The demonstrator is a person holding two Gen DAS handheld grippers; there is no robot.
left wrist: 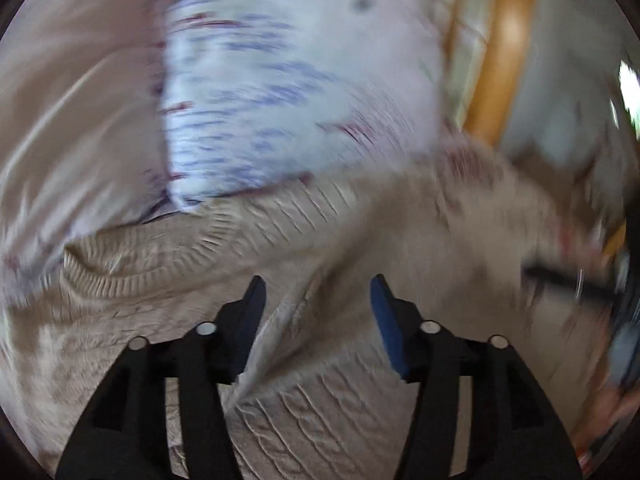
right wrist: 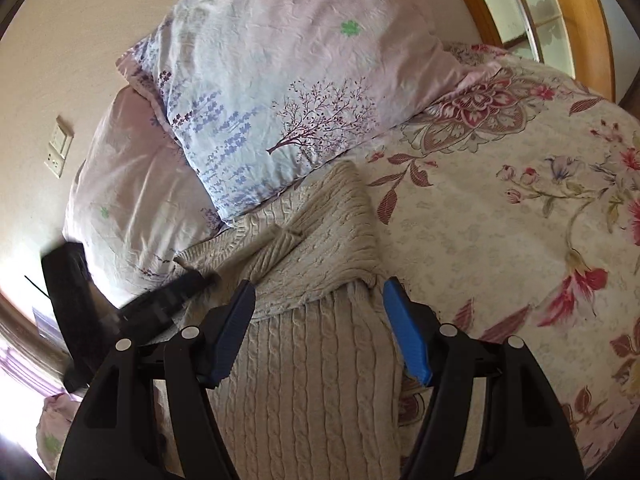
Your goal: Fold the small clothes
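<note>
A beige cable-knit sweater (right wrist: 312, 320) lies on the bed, folded narrow, its top part doubled over near the pillow. My right gripper (right wrist: 318, 286) is open just above it, a finger on each side of the folded strip. The left wrist view is blurred by motion; there the sweater (left wrist: 320, 240) fills the lower half with a raised crease between the fingers. My left gripper (left wrist: 318, 284) is open over that crease, holding nothing. The left gripper also shows as a dark blurred shape (right wrist: 160, 300) at the sweater's left edge in the right wrist view.
A floral pillow (right wrist: 280, 92) lies just beyond the sweater, with a pink pillow (right wrist: 132, 184) to its left. A flowered bedspread (right wrist: 500, 220) covers the bed to the right. A wooden bed frame (right wrist: 580, 12) runs along the far right. A wall switch (right wrist: 59, 148) is at left.
</note>
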